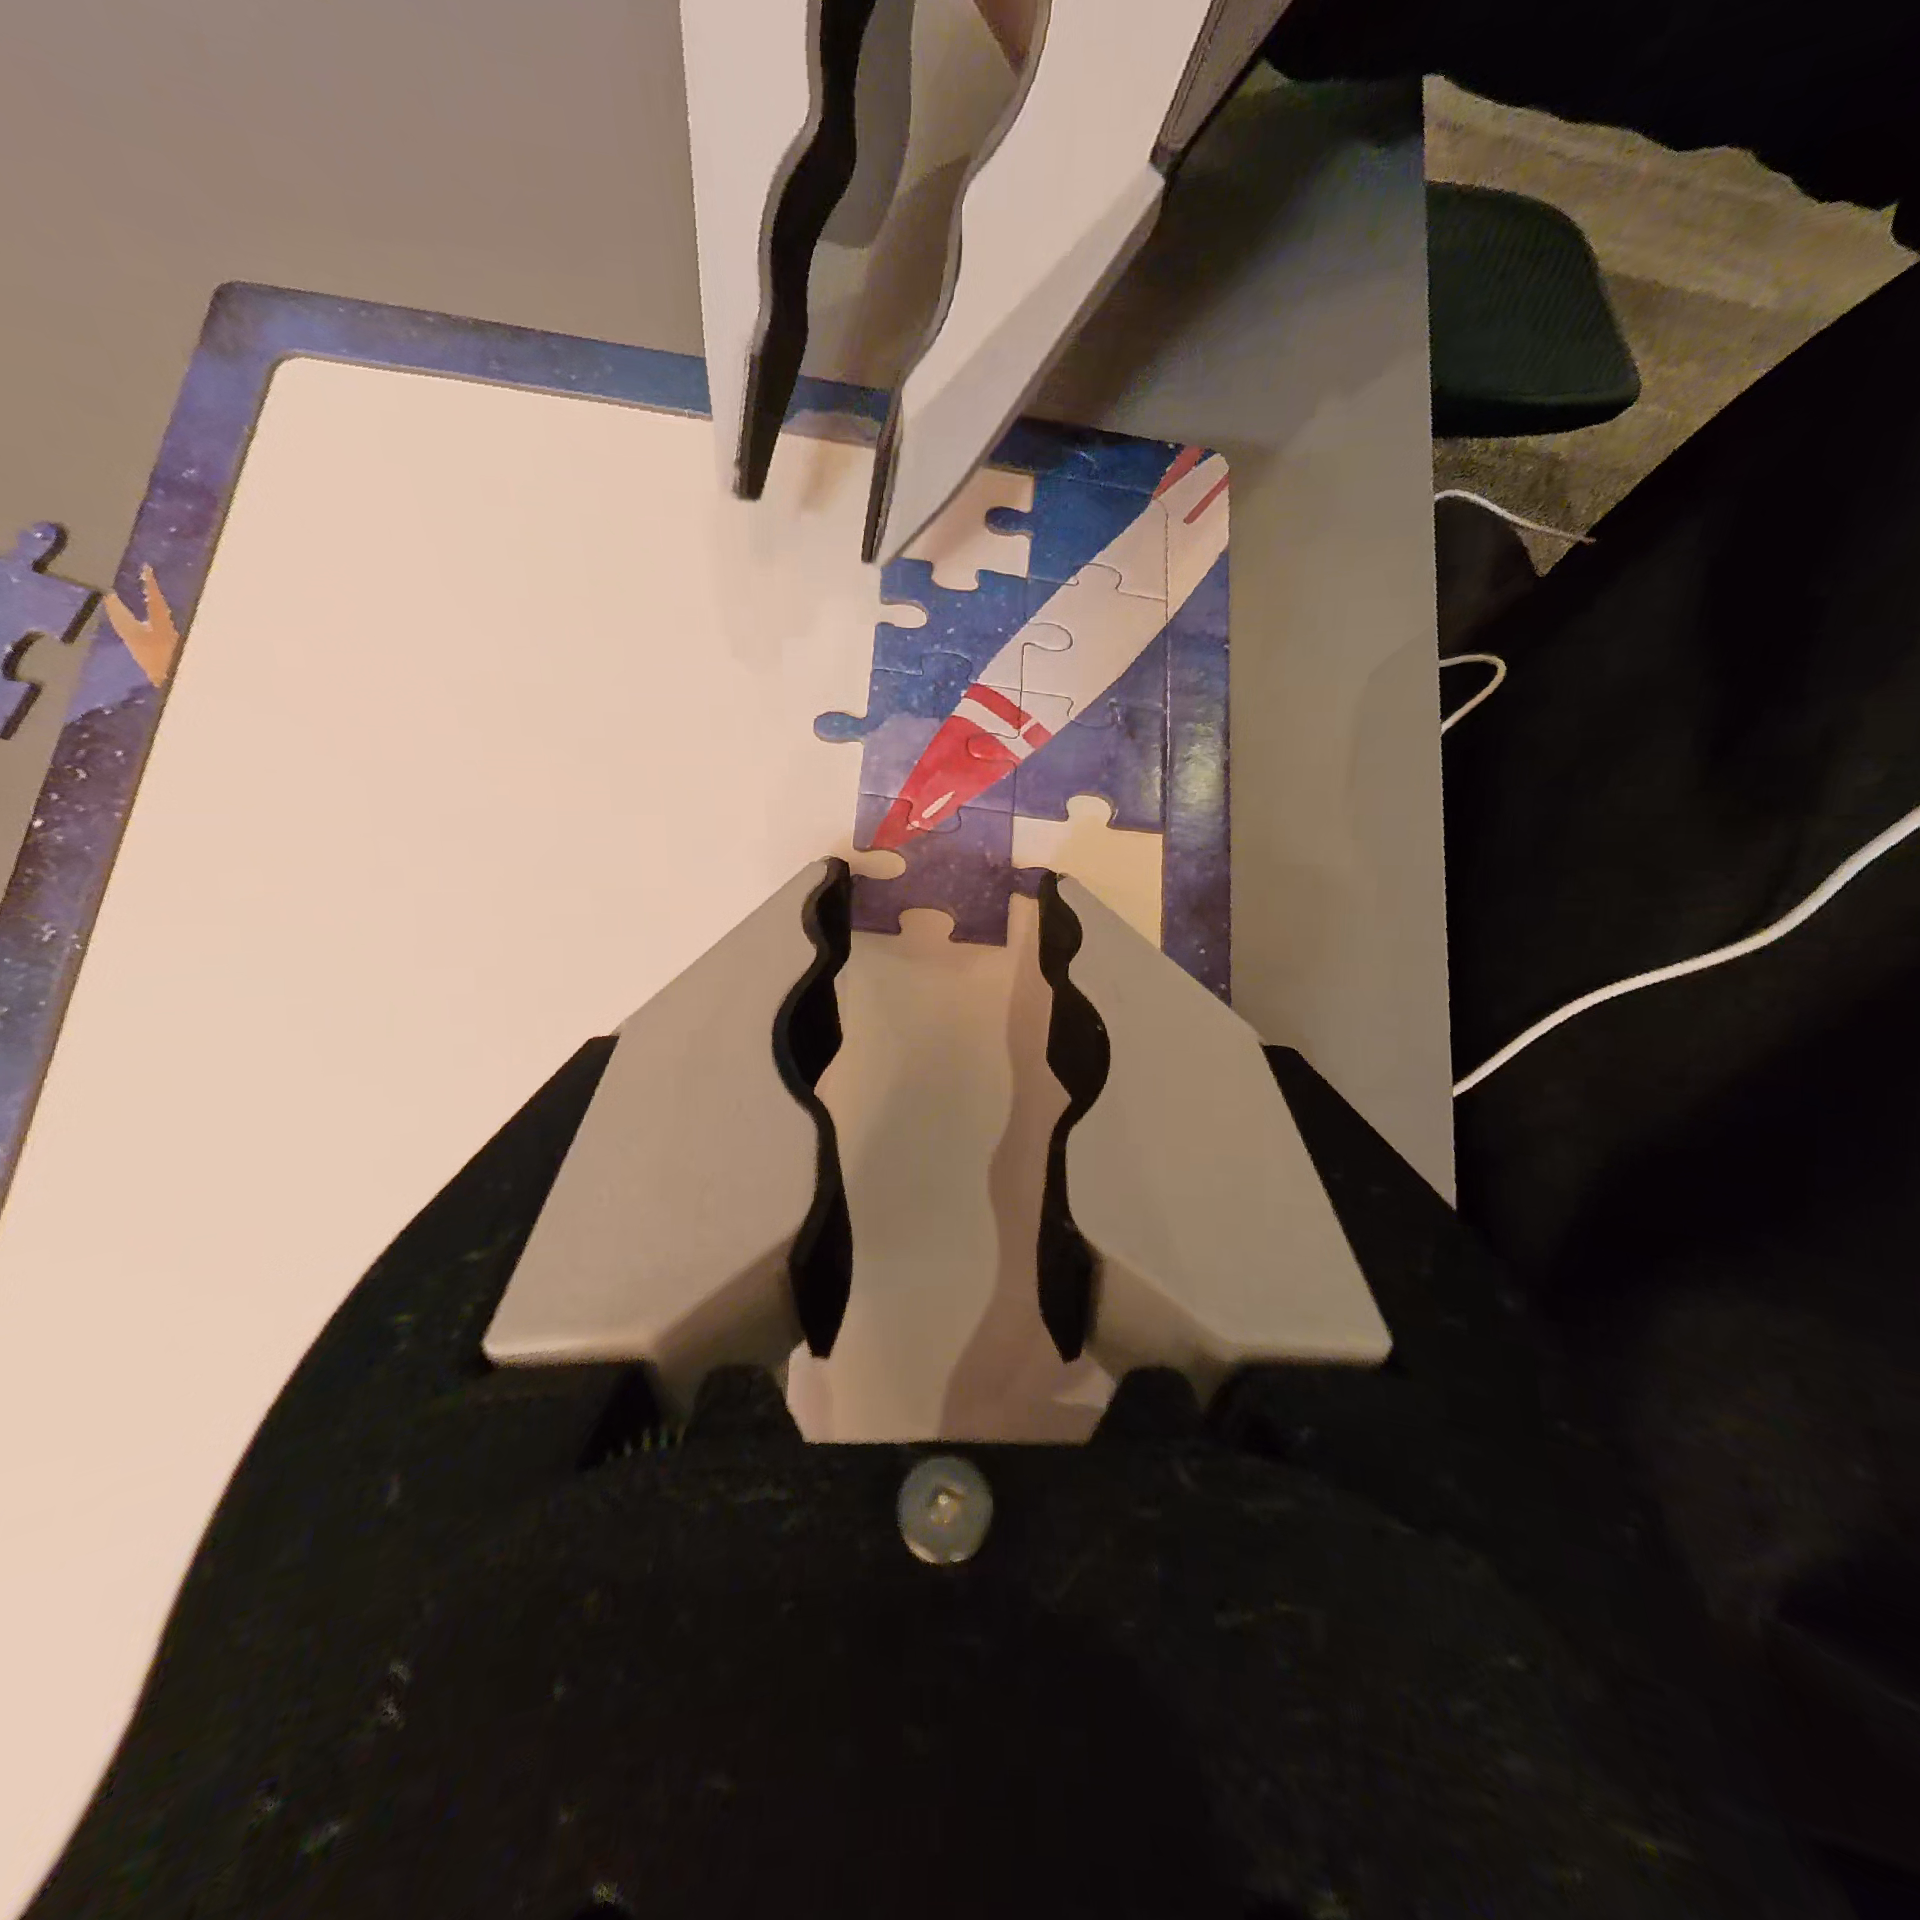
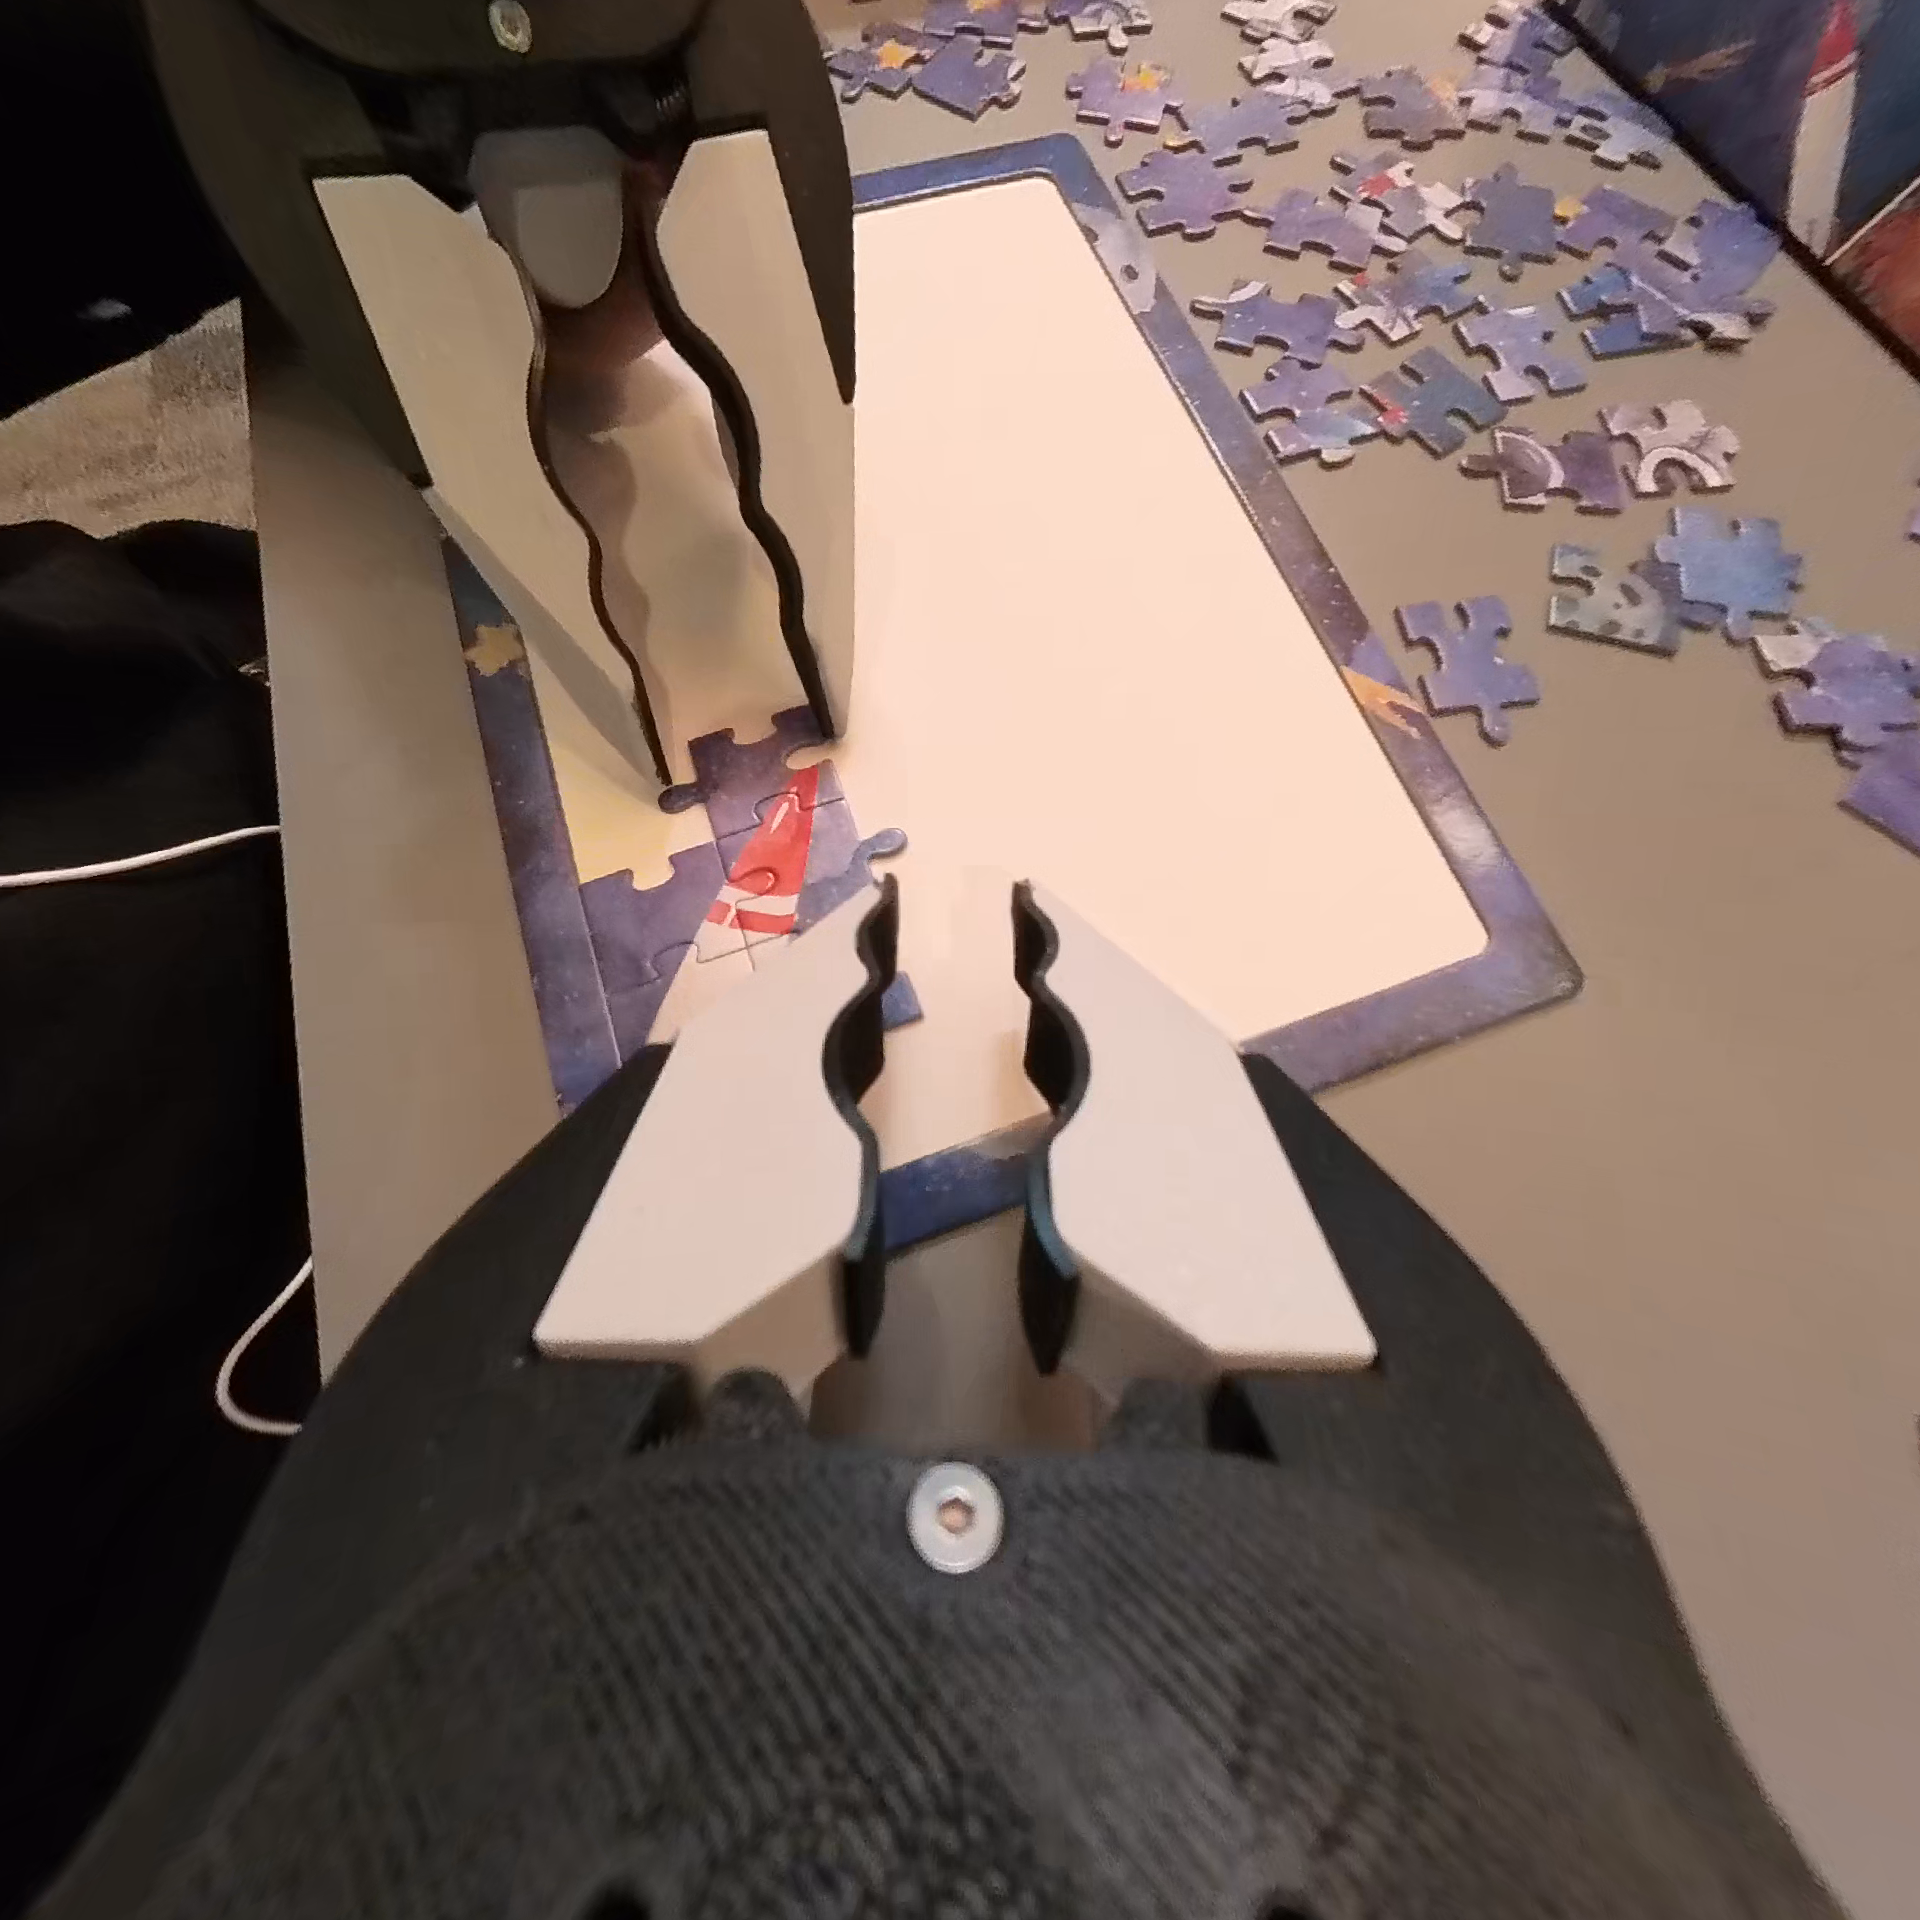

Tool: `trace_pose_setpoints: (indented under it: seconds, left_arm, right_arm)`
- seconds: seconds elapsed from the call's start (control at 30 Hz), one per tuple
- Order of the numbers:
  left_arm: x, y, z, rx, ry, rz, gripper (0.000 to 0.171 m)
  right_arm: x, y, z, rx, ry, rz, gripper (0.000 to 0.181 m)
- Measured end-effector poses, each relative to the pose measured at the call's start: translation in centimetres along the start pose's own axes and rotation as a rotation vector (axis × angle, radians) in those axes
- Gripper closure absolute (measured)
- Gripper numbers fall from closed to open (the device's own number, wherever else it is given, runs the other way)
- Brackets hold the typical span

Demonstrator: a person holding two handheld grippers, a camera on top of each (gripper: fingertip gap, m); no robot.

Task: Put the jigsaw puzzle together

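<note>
The jigsaw puzzle (image 1: pixel 1023 717) sits only partly built: a small cluster of joined pieces showing a red-and-white rocket fills one corner of the blue-bordered puzzle tray (image 1: pixel 156 582), at about 1 o'clock from the middle of the left wrist view, while most of the tray's cream floor is bare. The left gripper (image 1: pixel 943 878) has its jaws parted, holding nothing, and its fingertips straddle the lowest dark-blue piece (image 1: pixel 940 894) of the cluster, one on each side; I judge this is to press or nudge that piece square into its neighbours. The right gripper (image 2: pixel 954 891) is likewise parted and holds nothing, poised at the cluster's free edge, at 12 o'clock in the left wrist view, probably steadying the built part so it does not slide. The loose pieces (image 2: pixel 1455 343) lie scattered on the grey table (image 2: pixel 1558 1143) toward 2 o'clock in the right wrist view, outside the tray and well apart from both grippers, so the next piece means a reach across the frame. A single stray piece (image 1: pixel 36 634) lies at 9 o'clock in the left view, just beside the border. A white cable (image 1: pixel 1662 977) trails off the table edge at 3 o'clock, clear of the work. The grippers face each other closely over the cluster, which crowds any move there.
</note>
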State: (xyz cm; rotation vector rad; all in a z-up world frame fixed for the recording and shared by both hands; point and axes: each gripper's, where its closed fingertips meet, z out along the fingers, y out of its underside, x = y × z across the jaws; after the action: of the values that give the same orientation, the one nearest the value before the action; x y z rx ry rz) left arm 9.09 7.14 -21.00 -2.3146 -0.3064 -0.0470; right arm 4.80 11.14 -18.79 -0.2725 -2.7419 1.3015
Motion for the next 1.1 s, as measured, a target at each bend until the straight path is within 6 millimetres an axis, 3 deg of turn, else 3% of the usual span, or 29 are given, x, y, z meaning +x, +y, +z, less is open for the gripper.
trace_pose_setpoints:
  seconds: [0.17, 0.27, 0.37, 0.47, 0.57, 0.6, 0.67, 0.77, 0.83, 0.9, 1.1]
  left_arm:
    - [-0.4, -0.6, -0.6, 0.036, -0.019, 0.004, 0.136]
    - [-1.6, -1.4, -1.5, 0.069, -0.053, -0.001, 0.136]
    - [-4.5, -2.9, -2.3, 0.068, -0.120, 0.037, 0.135]
    - [-8.3, -4.7, -2.5, 0.087, -0.174, 0.117, 0.137]
    - [-9.9, -5.7, -2.8, 0.145, -0.142, 0.119, 0.144]
    - [-9.4, -5.7, -3.0, 0.165, -0.121, 0.132, 0.152]
    - [-5.8, -4.9, -2.7, 0.137, -0.021, 0.188, 0.171]
    - [-1.6, -4.2, -2.1, 0.145, -0.039, 0.246, 0.171]
    - [0.1, -2.8, -1.4, 0.092, 0.004, 0.203, 0.171]
    - [0.6, -1.3, -0.8, 0.035, 0.016, 0.177, 0.171]
    - [0.4, -0.1, 0.5, -0.008, 0.018, 0.138, 0.171]
  right_arm:
    - [0.8, -0.9, -0.8, 0.062, 0.015, -0.005, 0.158]
    - [2.5, -2.0, -1.5, 0.090, 0.051, -0.114, 0.156]
    - [5.5, -3.2, -1.3, 0.143, 0.056, -0.244, 0.155]
    - [7.0, -5.0, 0.0, 0.218, -0.067, -0.238, 0.157]
    - [4.9, -6.0, 0.7, 0.282, -0.241, -0.222, 0.161]
    - [3.6, -5.8, 0.7, 0.293, -0.281, -0.245, 0.169]
    - [1.1, -4.4, 1.2, 0.256, -0.326, -0.308, 0.181]
    - [-1.7, -1.9, 2.4, 0.114, -0.351, -0.383, 0.181]
    - [-3.4, -0.7, 2.9, 0.027, -0.420, -0.398, 0.181]
    - [-4.1, 0.0, 3.3, -0.008, -0.446, -0.417, 0.181]
    - [-4.2, -0.9, 2.6, 0.044, -0.500, -0.360, 0.181]
